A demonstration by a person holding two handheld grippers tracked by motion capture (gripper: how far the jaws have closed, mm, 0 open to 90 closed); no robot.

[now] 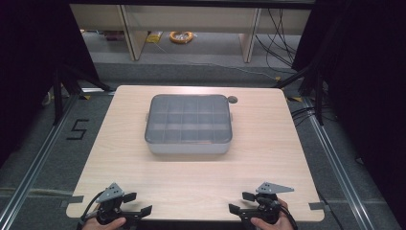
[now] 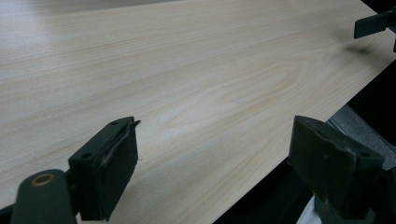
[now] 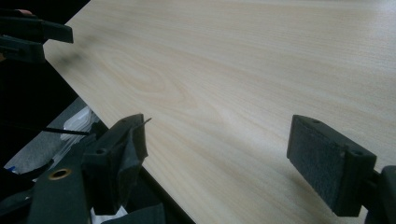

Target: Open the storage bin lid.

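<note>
Item: one grey box with a clear lid, set slightly beyond the middle of the pale wooden tabletop; the lid is on, and a grid of small compartments shows through it, contents too dim to tell. A small dark round spot sits on the tabletop just beside the box's far right corner. Left gripper at the near left edge, fingers spread wide, nothing between them. Right gripper at the near right edge, fingers likewise parted and empty. Both grippers lie well apart from the box. Bare wood runs between box and near edge, with open margins on every side.
</note>
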